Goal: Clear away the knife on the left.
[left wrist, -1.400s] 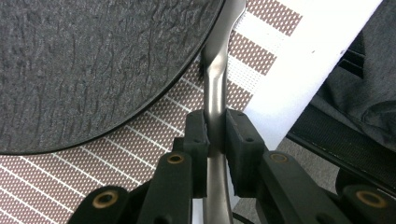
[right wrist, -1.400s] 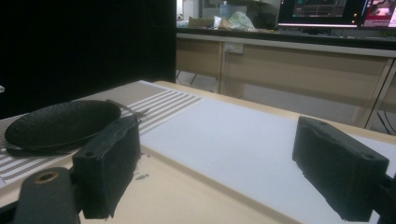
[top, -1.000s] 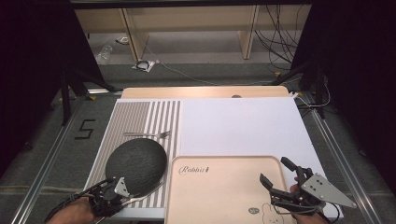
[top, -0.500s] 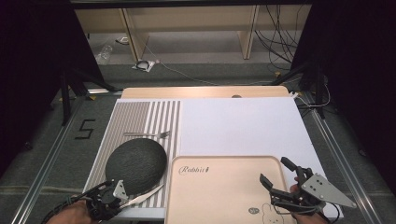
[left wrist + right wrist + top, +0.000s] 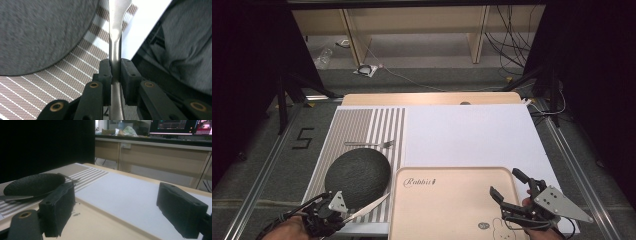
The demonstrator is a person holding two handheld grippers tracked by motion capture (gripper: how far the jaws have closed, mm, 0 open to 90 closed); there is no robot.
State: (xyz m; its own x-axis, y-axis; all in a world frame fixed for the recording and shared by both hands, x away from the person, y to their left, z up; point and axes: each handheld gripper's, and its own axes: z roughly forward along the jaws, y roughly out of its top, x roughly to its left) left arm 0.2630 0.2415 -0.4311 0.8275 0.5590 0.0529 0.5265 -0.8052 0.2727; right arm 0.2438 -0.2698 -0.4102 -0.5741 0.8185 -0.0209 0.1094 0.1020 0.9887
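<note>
The left hand-held gripper (image 5: 343,214) is clamped on a knife (image 5: 368,208) by its handle, blade pointing toward 2 o'clock over the striped mat (image 5: 384,122), just at the dark plate's (image 5: 357,176) 5 o'clock edge; likely so it can be laid beside the plate. A fork (image 5: 369,144) already lies at the plate's 12 o'clock. The right hand-held gripper (image 5: 509,192) hovers wide open and empty over the tray (image 5: 447,200), probably waiting.
</note>
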